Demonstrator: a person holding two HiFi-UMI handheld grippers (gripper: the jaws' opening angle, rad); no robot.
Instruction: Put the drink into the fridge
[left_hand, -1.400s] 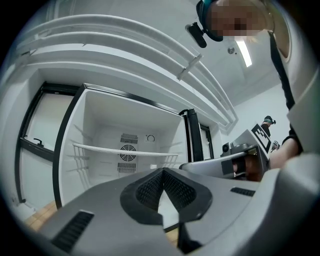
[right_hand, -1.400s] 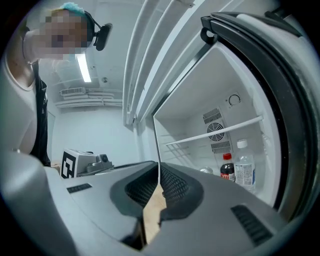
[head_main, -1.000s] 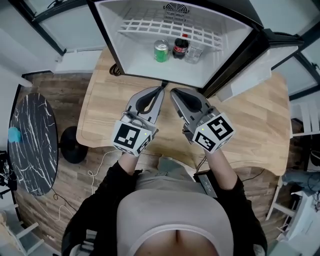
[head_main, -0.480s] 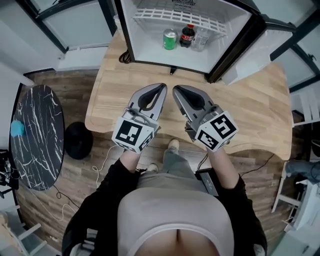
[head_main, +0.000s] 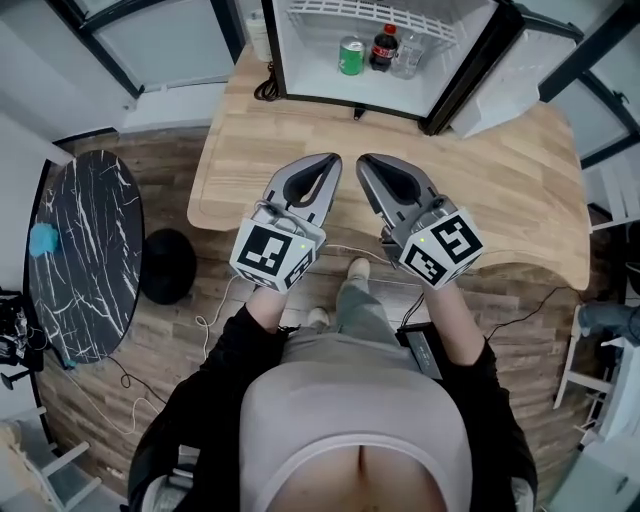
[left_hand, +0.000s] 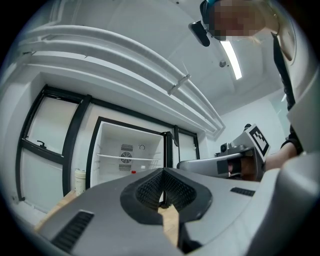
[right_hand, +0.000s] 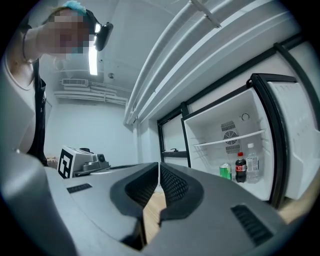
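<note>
drinks (head_main: 384, 47) sit in the open fridge (head_main: 318, 86); left gripper (head_main: 330, 162) and right gripper (head_main: 365, 163) both empty, jaws pressed together; shutting the door (head_main: 497, 72) seems next

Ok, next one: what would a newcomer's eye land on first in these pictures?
The open white fridge stands at the far edge of the light wooden table. A green can, a dark red-capped cola bottle and a clear plastic bottle stand side by side inside it. Nearer, the left gripper and right gripper hang side by side above the table, both shut and empty.
</note>
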